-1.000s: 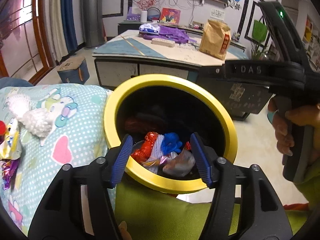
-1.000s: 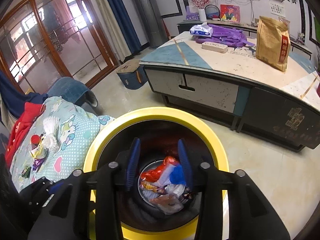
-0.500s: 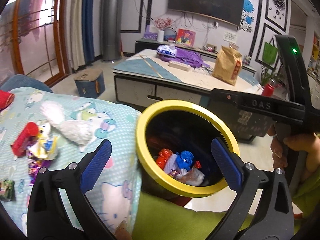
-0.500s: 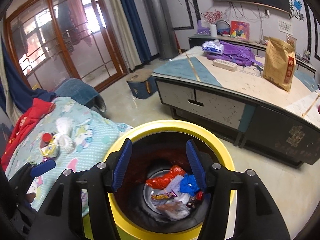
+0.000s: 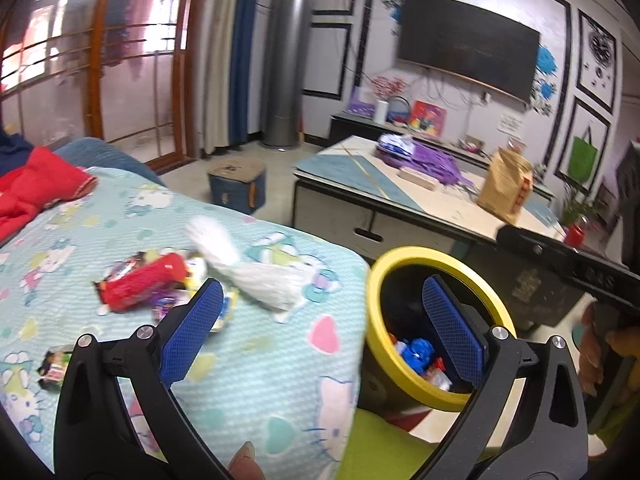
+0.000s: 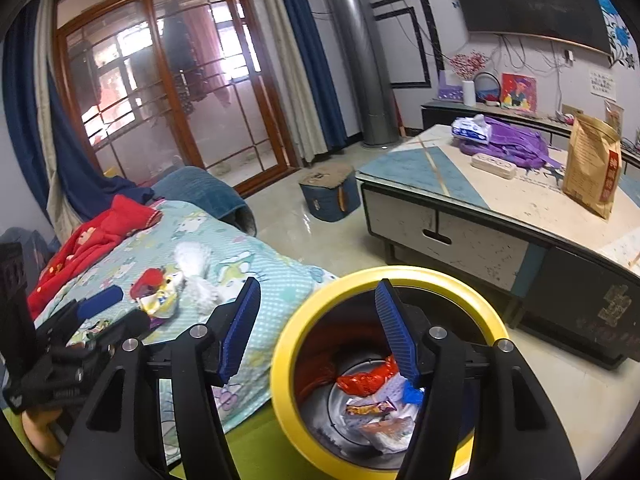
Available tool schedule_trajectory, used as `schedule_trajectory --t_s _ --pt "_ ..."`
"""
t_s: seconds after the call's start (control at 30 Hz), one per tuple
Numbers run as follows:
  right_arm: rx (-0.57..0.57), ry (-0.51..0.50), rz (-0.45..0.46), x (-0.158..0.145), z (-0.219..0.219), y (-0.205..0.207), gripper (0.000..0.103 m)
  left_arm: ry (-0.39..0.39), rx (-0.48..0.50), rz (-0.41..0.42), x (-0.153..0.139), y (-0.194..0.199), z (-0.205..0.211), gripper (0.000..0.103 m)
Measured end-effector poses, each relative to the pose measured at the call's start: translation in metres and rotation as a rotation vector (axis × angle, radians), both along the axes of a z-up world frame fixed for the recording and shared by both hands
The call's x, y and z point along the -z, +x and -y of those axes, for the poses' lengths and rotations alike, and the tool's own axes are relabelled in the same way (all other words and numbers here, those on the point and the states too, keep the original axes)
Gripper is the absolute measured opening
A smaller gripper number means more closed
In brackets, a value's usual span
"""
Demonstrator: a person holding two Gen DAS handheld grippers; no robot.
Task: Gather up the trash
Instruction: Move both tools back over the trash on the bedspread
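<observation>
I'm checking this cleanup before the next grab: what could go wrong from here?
The red wrapper lies tangled with other wrappers and a white tissue wad, so the open left gripper may grab several or drop some. The soft blanket could get pinched too. The yellow-rimmed bin sits right against the blanket's edge and might be knocked.

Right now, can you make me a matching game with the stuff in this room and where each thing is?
Things:
1. red wrapper
2. brown paper bag
3. blue wrapper
4. blue stool

Places:
A. on the floor
B. inside the yellow-rimmed bin
C. on the cartoon blanket
D. on the low table

Pairs: 1-C, 2-D, 3-B, 4-A
</observation>
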State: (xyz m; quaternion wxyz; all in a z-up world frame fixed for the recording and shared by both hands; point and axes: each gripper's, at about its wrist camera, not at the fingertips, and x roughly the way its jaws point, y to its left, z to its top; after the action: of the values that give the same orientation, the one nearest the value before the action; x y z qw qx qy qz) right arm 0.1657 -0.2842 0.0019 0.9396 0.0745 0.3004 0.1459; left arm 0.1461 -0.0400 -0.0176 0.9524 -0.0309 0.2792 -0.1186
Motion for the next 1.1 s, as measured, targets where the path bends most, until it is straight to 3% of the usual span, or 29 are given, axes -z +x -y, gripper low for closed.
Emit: schedule_trajectory --t_s 0.77,0.9,1.1 --pt "-0.174 -0.082 0.038 -0.004 -0.079 -0.008 0.063 -0.109 -0.216 0.001 -0.008 -0.002 -0.095 0.092" --pt "-0.194 -0.084 0.017 0.000 -0.088 -0.001 0.063 -0.089 -0.234 -0.010 -0.008 0.002 -0.111 0.092" --pt "-0.220 -0.085 -0.039 0.014 -0.105 0.015 0.063 0.002 -0.225 -0.065 -0.006 0.017 -0.134 0.092"
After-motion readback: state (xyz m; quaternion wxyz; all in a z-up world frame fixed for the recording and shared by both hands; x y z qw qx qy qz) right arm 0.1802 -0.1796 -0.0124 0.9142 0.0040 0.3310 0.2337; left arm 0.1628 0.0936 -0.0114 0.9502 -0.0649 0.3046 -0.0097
